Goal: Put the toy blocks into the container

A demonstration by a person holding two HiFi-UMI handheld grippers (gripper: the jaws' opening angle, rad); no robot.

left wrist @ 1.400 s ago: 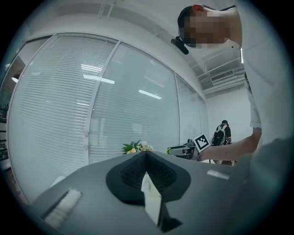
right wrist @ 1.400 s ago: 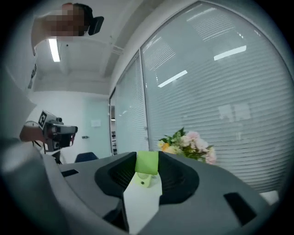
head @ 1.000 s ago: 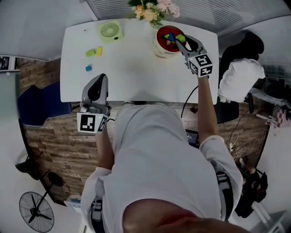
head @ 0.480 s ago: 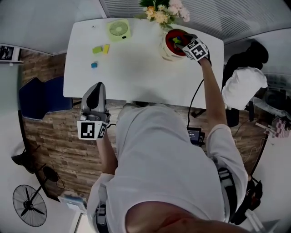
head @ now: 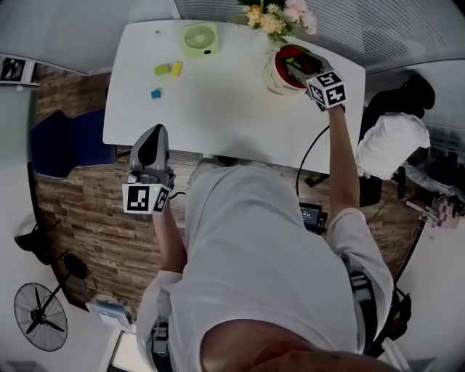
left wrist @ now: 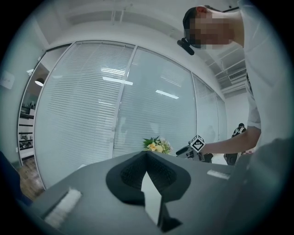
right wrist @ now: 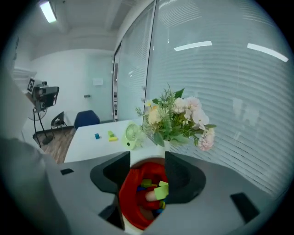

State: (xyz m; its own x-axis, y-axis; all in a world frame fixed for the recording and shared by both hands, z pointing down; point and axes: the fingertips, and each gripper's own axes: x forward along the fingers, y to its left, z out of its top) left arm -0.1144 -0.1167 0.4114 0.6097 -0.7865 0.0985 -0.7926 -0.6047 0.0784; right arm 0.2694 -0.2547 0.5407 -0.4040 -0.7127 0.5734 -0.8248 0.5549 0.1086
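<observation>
The red container (head: 282, 58) stands at the table's far right and holds several toy blocks. My right gripper (head: 294, 67) hangs over it, tilted down, and is open. Its jaws have just been opening wide and then easing in slightly. In the right gripper view a light green block (right wrist: 161, 190) lies in the container (right wrist: 131, 195) close beside the right-hand jaw, with no pad pressing on it. A green block (head: 163, 70), a yellow block (head: 176, 68) and a blue block (head: 156, 93) lie on the table's far left. My left gripper (head: 151, 134) is shut and empty near the table's front edge.
A small green fan (head: 200, 38) sits at the table's back edge. A bunch of flowers (head: 280, 16) stands right behind the container. The white table (head: 218, 102) has bare surface between the loose blocks and the container. A blue chair (head: 62, 152) stands left of the table.
The right gripper has sunk closer over the red container and its jaws stand wider apart. The left gripper has drifted a little along the table's front edge.
</observation>
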